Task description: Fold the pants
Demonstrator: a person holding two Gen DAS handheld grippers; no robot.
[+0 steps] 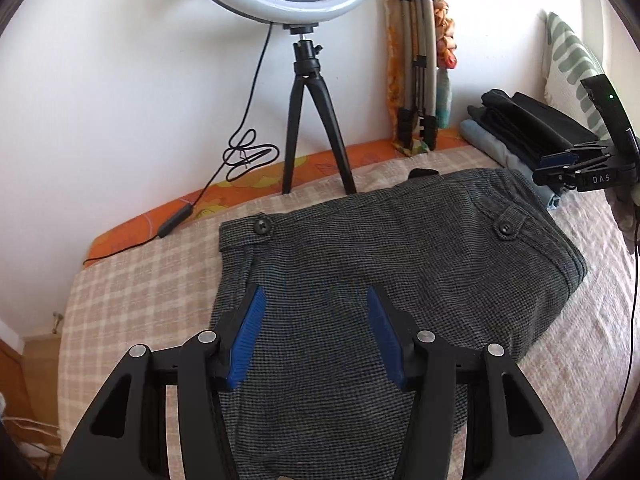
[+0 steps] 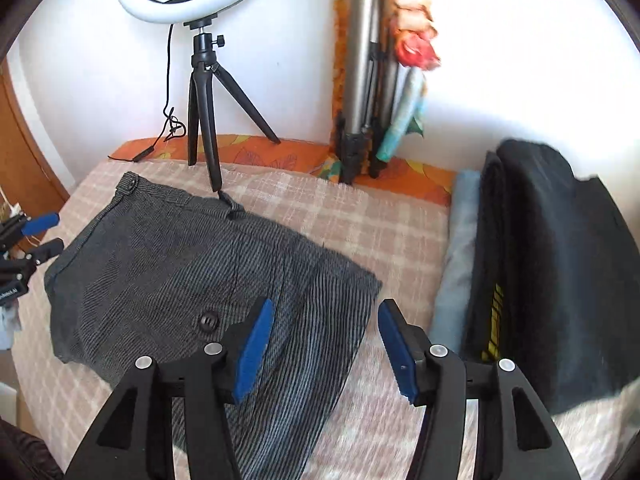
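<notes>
Hovering wide open: right hand-held gripper above grey pants on bed; apparently no contact.

The pants lie flat on the bed, and everything else is placed from them. Behind them, by the wall, the ring light tripod stands on the bed, one foot just at the waistband. A cable hangs behind and to the left of the pants (it ends on the bed edge). Behind and to the right, a folded tripod leans upright against the wall. Right of the pants, well apart, sits a stack of folded clothes. The left gripper hangs over the pants' near part; the right gripper is over their right edge.
</notes>
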